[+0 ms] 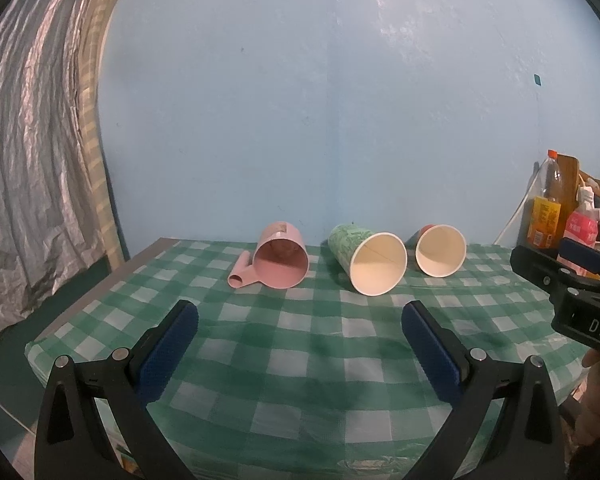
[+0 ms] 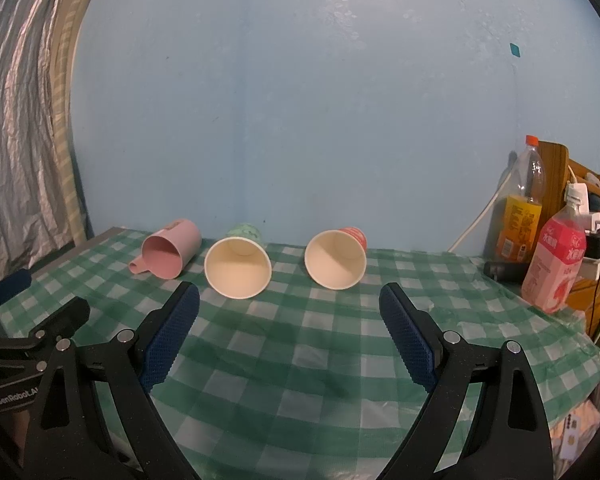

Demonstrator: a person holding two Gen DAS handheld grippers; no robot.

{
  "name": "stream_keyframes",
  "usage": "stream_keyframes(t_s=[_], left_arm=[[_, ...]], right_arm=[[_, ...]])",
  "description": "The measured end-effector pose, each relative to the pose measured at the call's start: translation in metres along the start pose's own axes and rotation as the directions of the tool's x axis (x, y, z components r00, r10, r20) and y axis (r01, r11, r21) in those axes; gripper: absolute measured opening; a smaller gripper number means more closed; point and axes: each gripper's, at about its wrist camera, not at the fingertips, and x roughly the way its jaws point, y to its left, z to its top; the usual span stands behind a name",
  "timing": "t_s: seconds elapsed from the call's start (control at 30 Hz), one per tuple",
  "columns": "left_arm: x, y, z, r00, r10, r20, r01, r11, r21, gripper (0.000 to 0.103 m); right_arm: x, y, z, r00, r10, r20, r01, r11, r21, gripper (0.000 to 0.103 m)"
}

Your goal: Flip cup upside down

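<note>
Three cups lie on their sides at the back of the green checked tablecloth (image 1: 300,360), mouths toward me. A pink mug with a handle (image 1: 280,260) (image 2: 168,254) is on the left. A green paper cup (image 1: 370,260) (image 2: 238,266) is in the middle. A red paper cup (image 1: 440,250) (image 2: 336,258) is on the right. My left gripper (image 1: 300,312) is open and empty, well in front of the pink and green cups. My right gripper (image 2: 290,294) is open and empty, in front of the green and red cups.
A blue wall stands behind the table. At the right are an orange-labelled bottle (image 2: 520,216), a pink carton (image 2: 554,264), cables and a wooden shelf (image 2: 560,168). A silver curtain (image 1: 28,160) hangs at the left. The table's left edge (image 1: 100,284) drops off.
</note>
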Motion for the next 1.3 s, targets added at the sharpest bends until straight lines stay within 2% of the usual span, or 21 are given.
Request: stream_keyframes(t_s=[1.3], left_arm=[[0.0012, -0.0006, -0.0014, 1.0, 0.005, -0.006, -0.005, 1.0, -0.001, 0.103]], right_arm=[[0.0017, 0.0046, -0.0039, 1.0, 0.0, -0.007, 0.0, 1.0, 0.003, 0.091]])
